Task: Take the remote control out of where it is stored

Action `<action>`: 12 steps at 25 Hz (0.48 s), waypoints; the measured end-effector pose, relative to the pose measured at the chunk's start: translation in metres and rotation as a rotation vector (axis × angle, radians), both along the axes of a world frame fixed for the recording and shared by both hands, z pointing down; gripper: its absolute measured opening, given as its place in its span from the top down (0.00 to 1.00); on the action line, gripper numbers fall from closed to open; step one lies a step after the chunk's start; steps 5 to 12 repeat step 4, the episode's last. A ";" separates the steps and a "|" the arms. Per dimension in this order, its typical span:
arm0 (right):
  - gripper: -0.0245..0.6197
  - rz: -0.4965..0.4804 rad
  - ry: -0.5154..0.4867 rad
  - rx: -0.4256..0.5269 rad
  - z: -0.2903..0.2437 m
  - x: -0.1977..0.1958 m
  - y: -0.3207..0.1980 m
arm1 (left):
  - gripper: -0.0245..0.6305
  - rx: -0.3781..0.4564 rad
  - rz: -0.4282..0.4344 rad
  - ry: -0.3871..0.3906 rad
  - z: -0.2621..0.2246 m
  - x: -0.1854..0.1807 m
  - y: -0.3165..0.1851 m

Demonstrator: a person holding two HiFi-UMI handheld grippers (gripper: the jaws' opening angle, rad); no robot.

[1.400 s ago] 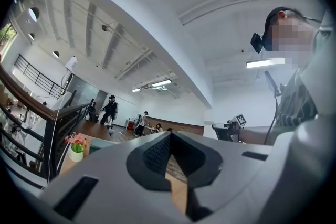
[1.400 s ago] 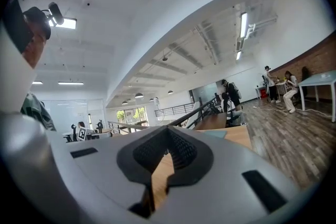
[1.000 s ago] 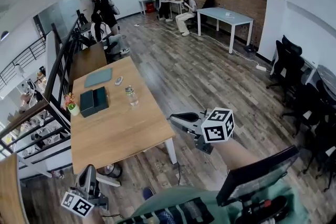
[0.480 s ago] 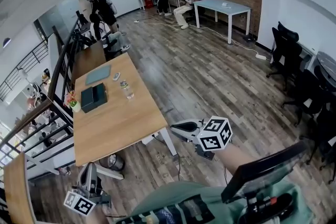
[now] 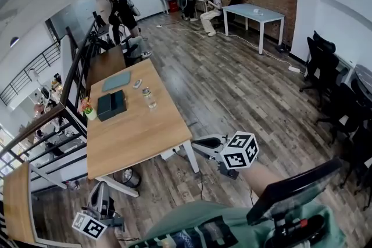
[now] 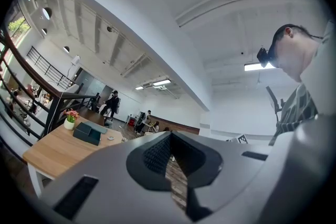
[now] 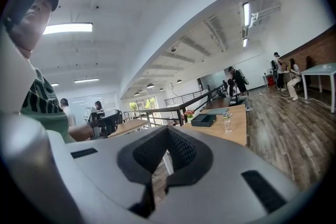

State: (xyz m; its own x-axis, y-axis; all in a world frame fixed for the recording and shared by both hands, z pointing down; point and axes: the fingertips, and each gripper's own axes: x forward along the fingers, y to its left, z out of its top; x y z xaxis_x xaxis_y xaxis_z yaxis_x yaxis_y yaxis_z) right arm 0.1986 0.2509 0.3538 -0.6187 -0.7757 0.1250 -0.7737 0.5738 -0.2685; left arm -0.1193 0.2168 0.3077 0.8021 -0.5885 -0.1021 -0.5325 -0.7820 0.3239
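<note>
Here the left tongs are closed: in the left gripper view their ribbed dark pads meet with nothing between them. They hang low at the person's left side, over the wooden floor and short of the near end of the tabletop, touching nothing. The right tongs are likewise pressed together and empty, with only a thin slit showing low between the jaws. In the head view they float level above the floor, just off the tabletop's near right corner, and their marker cube faces the camera.

Farther out, well apart from both tongs, a dark box sits toward the tabletop's far left side. A small flower pot stands just beside it at the railing edge, and a water bottle stands near it on the other side. Beyond the box lies a grey-blue mat, with a small pale object beside it, too small to identify. The remote control itself cannot be made out from here.
</note>
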 end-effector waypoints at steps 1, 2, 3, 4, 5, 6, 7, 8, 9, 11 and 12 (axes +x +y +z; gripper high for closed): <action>0.96 0.000 -0.001 0.000 0.000 -0.001 -0.001 | 0.96 -0.002 -0.001 0.001 0.001 -0.002 0.000; 0.96 0.001 -0.001 0.000 0.000 -0.002 -0.002 | 0.96 -0.002 -0.001 0.002 0.002 -0.003 -0.001; 0.96 0.001 -0.003 0.000 0.000 -0.003 -0.004 | 0.96 -0.002 0.000 0.004 0.002 -0.004 -0.001; 0.96 0.001 -0.004 0.000 0.000 -0.003 -0.005 | 0.96 -0.001 0.001 0.005 0.003 -0.005 -0.002; 0.96 0.001 -0.004 0.000 0.000 -0.003 -0.005 | 0.96 -0.001 0.001 0.005 0.003 -0.005 -0.002; 0.96 0.001 -0.004 0.000 0.000 -0.003 -0.005 | 0.96 -0.001 0.001 0.005 0.003 -0.005 -0.002; 0.96 0.001 -0.004 0.000 0.000 -0.003 -0.005 | 0.96 -0.001 0.001 0.005 0.003 -0.005 -0.002; 0.96 0.001 -0.004 0.000 0.000 -0.003 -0.005 | 0.96 -0.001 0.001 0.005 0.003 -0.005 -0.002; 0.96 0.001 -0.004 0.000 0.000 -0.003 -0.005 | 0.96 -0.001 0.001 0.005 0.003 -0.005 -0.002; 0.96 0.001 -0.004 0.000 0.000 -0.003 -0.005 | 0.96 -0.001 0.001 0.005 0.003 -0.005 -0.002; 0.96 0.001 -0.004 0.000 0.000 -0.003 -0.005 | 0.96 -0.001 0.001 0.005 0.003 -0.005 -0.002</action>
